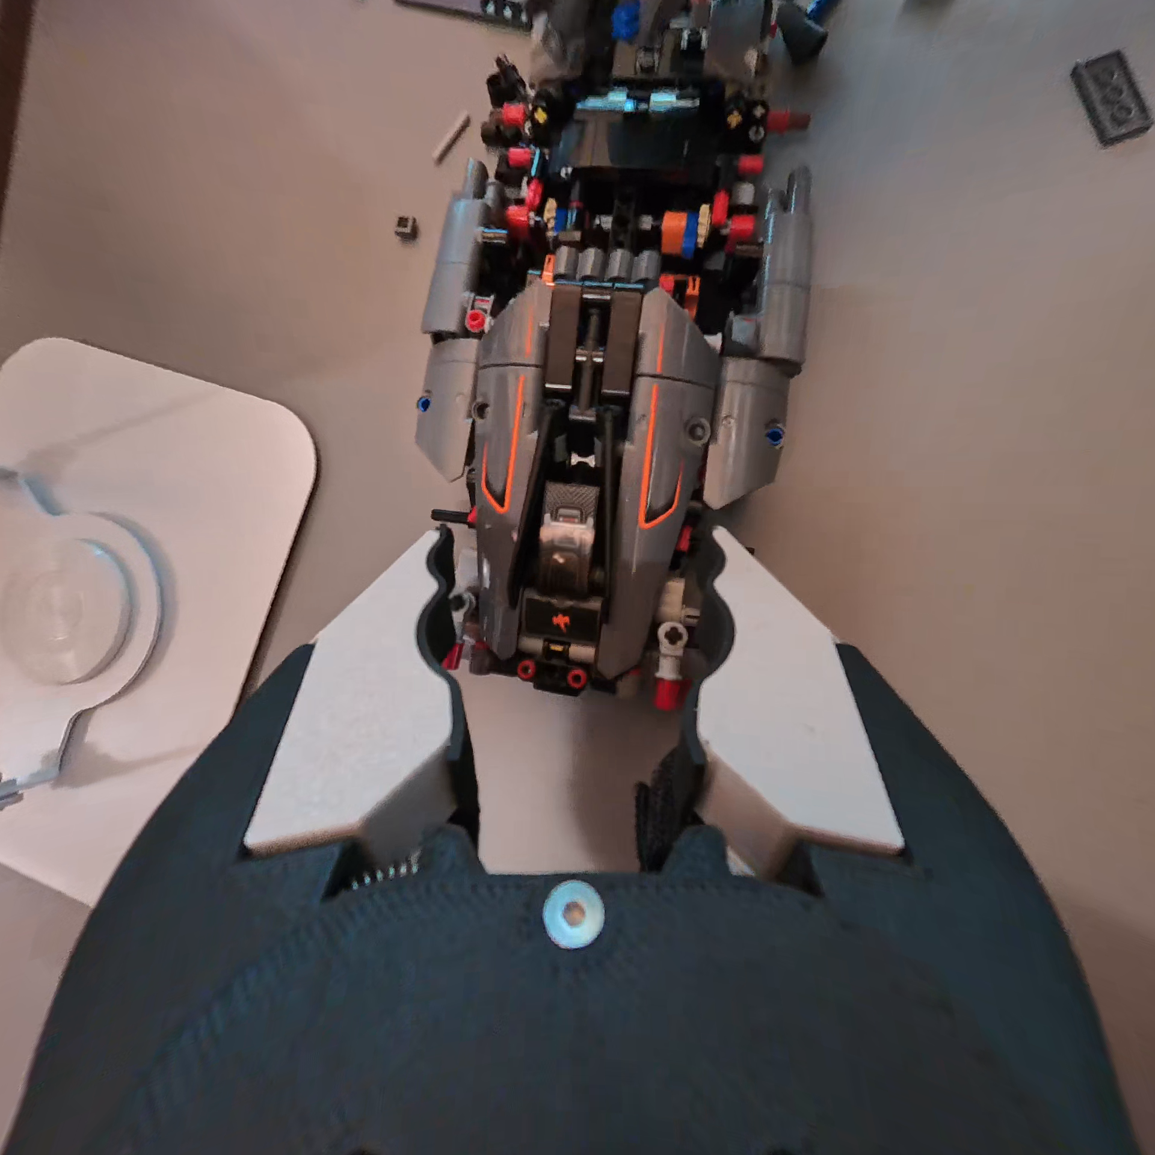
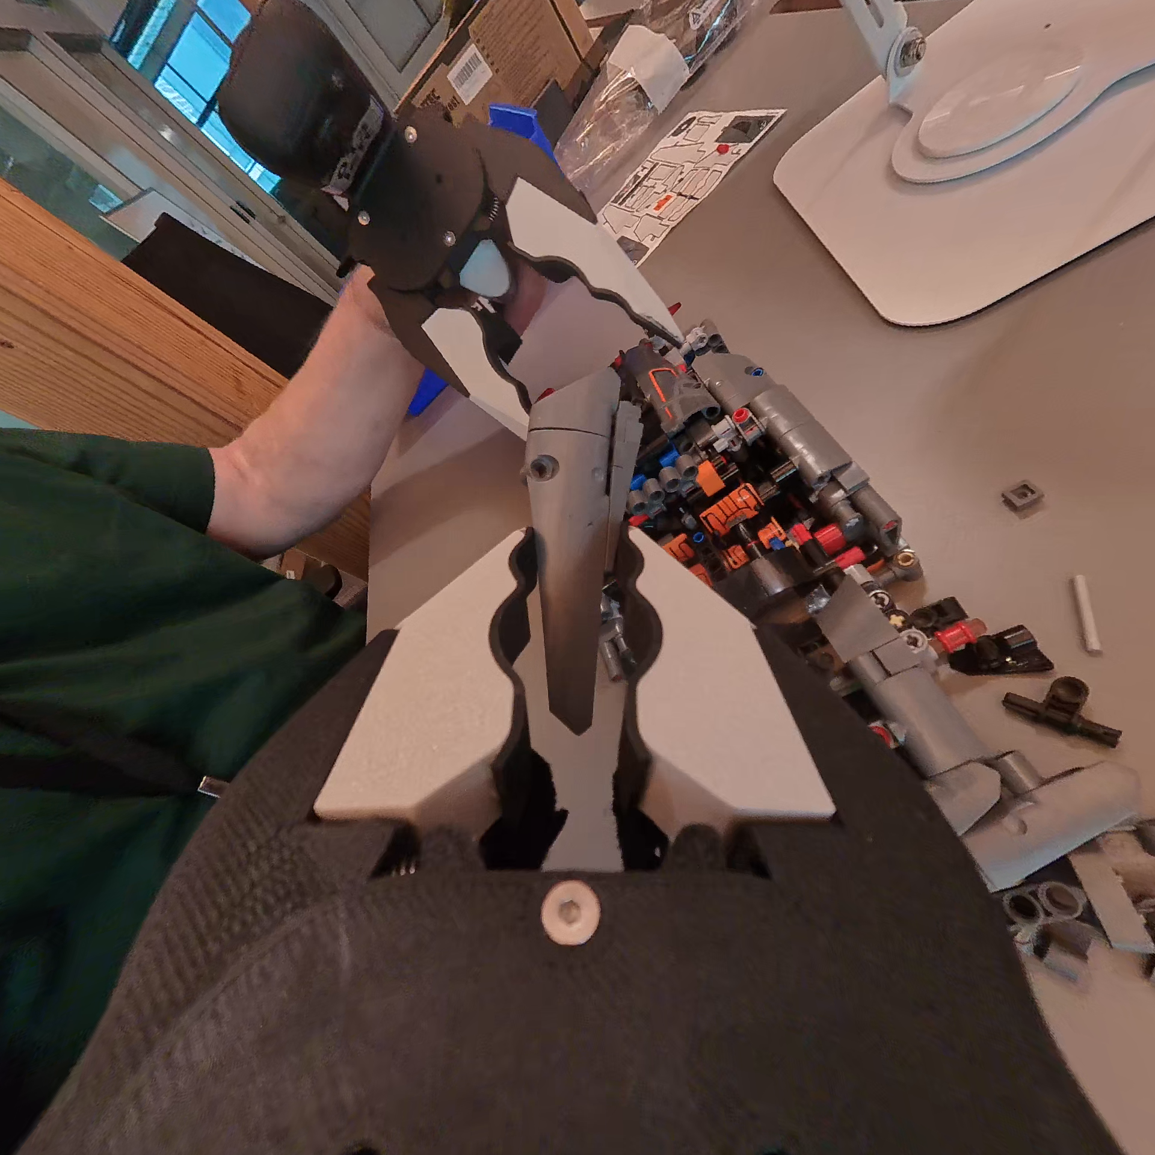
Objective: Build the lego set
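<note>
Between the fingers of the left gripper [image 1: 578, 600] sits the near end of the lego model [image 1: 600, 400]; its jaws are clamped on that end, fingertips touching each side. The model's long axis runs straight ahead from this claw, far end out of frame, with bare table [image 1: 937, 500] to either flank. The right gripper [image 2: 578, 575] pinches a grey pointed panel [image 2: 572, 562] on the model's side, its tip pointing back toward the claw. Beyond, loose pieces [image 2: 1056, 709] lie right; a white stand base [image 2: 906, 237] farther.
</note>
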The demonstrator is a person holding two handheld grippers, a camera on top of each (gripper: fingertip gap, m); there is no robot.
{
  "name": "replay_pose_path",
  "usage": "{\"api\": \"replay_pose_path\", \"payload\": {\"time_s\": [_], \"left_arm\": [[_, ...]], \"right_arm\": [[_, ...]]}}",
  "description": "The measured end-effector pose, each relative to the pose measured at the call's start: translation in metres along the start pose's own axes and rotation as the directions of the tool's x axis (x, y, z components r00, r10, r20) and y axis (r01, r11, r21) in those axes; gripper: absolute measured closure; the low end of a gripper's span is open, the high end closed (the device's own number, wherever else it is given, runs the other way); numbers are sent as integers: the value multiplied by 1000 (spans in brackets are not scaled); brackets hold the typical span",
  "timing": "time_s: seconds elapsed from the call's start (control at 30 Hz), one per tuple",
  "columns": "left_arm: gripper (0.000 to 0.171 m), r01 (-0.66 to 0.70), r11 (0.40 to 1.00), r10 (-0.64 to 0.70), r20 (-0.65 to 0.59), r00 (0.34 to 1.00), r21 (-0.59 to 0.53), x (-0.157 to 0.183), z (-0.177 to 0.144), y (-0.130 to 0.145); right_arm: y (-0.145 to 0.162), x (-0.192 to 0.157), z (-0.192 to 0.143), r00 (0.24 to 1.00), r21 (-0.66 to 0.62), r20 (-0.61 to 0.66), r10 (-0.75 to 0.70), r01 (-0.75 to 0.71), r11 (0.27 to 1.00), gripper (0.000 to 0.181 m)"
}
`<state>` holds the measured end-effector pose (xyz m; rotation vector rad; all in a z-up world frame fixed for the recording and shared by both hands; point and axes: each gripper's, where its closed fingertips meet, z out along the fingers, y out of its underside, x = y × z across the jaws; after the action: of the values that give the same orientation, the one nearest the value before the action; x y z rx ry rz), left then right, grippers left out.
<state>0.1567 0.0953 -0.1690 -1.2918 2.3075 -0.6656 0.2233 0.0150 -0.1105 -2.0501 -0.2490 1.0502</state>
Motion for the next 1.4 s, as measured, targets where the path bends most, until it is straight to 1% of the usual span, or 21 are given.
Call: {"api": "replay_pose_path", "payload": {"time_s": [0.07,0.13,0.2,0.27,0.83,1.07,1.2,1.3,1.4], "left_arm": [[94,-6,999,4,-30,1000,-45,2,5,5],[94,7,998,-10,-58,998,-55,4,6,6],[102,18,998,-22,-72,997,-53,3,6,5],[104,26,998,-30,-86,996,-57,3,6,5],[106,-22,983,4,-95,995,-184,4,1,5],[106,-22,978,0,-105,994,-208,5,-1,5],[107,-29,975,5,-111,994,-220,6,-3,5],[111,-35,973,8,-116,993,-229,7,-5,5],[111,-40,970,11,-123,992,-239,8,-6,5]], "right_arm": [[1,1,0,1000,-1,5,2,-2,1000,158],[2,2,1,1000,2,12,2,-2,1000,158],[2,4,1,1000,5,19,2,-2,1000,158],[1,5,1,1000,11,27,2,-3,1000,158],[9,15,-4,999,30,51,12,-14,999,158],[14,18,-2,998,17,55,17,-18,1000,158],[14,14,2,999,11,47,-24,23,1000,158],[17,15,9,999,-23,18,-49,50,998,158],[16,11,15,996,-35,3,-86,86,996,158]]}}
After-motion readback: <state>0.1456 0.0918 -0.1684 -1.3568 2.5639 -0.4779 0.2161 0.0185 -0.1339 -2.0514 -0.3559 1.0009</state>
